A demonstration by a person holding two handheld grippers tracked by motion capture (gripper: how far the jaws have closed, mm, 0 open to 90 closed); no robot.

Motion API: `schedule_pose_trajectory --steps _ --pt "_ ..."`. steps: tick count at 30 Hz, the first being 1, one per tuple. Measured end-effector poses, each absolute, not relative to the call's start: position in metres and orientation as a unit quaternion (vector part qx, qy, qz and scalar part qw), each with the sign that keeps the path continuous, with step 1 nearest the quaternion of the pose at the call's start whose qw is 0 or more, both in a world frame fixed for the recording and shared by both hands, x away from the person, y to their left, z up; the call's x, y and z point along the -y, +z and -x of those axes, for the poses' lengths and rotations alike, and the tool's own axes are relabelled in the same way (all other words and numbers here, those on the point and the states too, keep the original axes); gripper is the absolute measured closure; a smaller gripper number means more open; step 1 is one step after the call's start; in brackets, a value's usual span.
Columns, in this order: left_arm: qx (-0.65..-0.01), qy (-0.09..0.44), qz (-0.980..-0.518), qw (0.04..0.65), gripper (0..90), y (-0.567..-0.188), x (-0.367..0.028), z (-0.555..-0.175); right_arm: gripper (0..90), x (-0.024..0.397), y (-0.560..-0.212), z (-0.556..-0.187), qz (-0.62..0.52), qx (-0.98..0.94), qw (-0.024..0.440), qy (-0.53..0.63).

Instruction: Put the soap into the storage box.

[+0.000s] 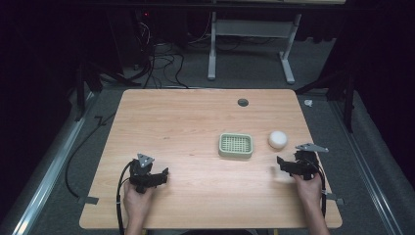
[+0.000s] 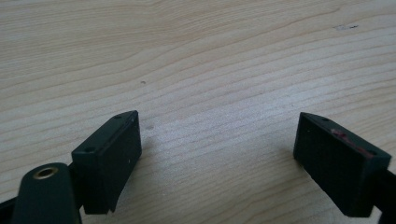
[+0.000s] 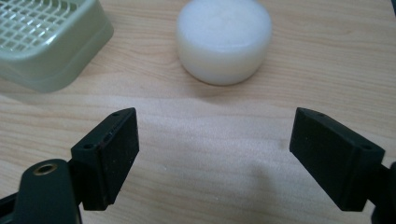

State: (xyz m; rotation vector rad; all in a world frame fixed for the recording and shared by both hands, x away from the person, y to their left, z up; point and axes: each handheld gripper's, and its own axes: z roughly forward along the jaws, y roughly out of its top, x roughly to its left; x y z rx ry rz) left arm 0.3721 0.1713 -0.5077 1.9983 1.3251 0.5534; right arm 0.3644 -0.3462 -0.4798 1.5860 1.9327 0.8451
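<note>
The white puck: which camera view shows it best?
The right gripper view: the white puck sits large and sharp ahead of the open right gripper, beside the green tray. The high view shows it small, right of the tray. The left gripper view shows bare table.

The right gripper (image 3: 215,154) hangs low over the wooden table (image 3: 224,140), jaws spread wide with nothing between them. A white round soap (image 3: 224,39) sits at twelve o'clock, apart from the jaws. A green slatted soap dish (image 3: 51,42) lies at ten o'clock.
</note>
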Motion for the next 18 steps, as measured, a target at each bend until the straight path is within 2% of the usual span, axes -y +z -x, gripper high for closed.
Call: schedule_pose_trajectory --steps 18 --pt "-0.508 0.212 -0.765 0.334 15.8 -0.508 -0.171 -0.372 15.4 0.348 -0.461 -0.392 -0.582 -0.705 0.252 0.318"
